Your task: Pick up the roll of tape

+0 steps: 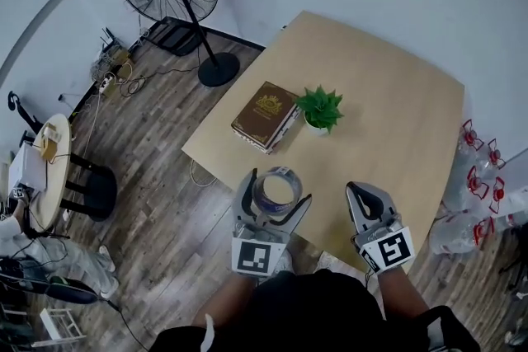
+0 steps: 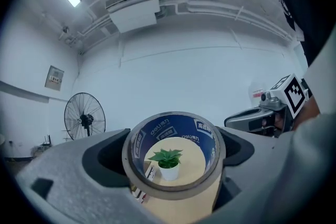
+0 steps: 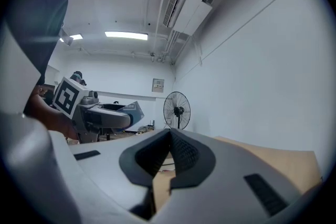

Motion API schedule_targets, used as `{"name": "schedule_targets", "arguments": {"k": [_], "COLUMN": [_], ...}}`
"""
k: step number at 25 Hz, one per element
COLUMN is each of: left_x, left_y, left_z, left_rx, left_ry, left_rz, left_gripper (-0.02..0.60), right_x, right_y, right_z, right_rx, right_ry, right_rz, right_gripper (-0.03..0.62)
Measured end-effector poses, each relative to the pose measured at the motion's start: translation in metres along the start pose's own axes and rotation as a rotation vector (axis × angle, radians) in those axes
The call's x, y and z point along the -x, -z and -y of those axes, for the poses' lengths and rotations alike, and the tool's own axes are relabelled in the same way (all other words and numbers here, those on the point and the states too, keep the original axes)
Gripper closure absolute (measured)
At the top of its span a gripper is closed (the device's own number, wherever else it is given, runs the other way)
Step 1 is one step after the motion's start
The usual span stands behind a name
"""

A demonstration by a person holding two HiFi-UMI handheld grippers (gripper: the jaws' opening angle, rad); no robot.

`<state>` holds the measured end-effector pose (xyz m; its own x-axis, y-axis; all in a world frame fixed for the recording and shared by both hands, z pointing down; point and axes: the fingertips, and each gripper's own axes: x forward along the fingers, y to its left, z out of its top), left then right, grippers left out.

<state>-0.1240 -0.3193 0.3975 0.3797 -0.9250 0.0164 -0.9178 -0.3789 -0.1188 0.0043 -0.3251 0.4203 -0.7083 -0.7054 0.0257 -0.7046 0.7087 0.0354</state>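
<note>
1. Roll of tape (image 1: 279,177): tan, blue printed core, clamped between the left gripper's (image 1: 275,194) wide jaws, over the table's (image 1: 396,86) near edge.
2. Right gripper (image 1: 356,192): jaws together, empty.
3. Book (image 1: 266,116) and potted plant (image 1: 320,109) sit beyond, apart from the roll.

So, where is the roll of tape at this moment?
In the head view, the roll of tape sits low and left of centre, gripped between the jaws of the left gripper, over the near edge of the table, below the book and plant.

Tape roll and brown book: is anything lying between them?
No. In the head view only bare tabletop separates the roll of tape, held in the left gripper, from the book.
</note>
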Motion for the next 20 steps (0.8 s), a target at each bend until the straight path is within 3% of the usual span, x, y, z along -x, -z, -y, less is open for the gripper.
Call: {"name": "schedule_targets", "arguments": {"k": [8,20], "left_x": [-0.001,-0.008], "left_y": [-0.012,-0.021], "left_z": [0.003,0.006], "left_rx": [0.01,0.037], "left_ry": [0.007,0.017], "left_rz": [0.018,0.042], "left_gripper": [0.08,0.08], "right_x": [-0.001,-0.004], "right_y": [-0.034,-0.056], "right_z": [0.003,0.008], "right_rx": [0.094,0.074], "right_ry": [0.047,0.052], "right_rz": [0.027,0.077], "right_gripper": [0.602,0.602]}}
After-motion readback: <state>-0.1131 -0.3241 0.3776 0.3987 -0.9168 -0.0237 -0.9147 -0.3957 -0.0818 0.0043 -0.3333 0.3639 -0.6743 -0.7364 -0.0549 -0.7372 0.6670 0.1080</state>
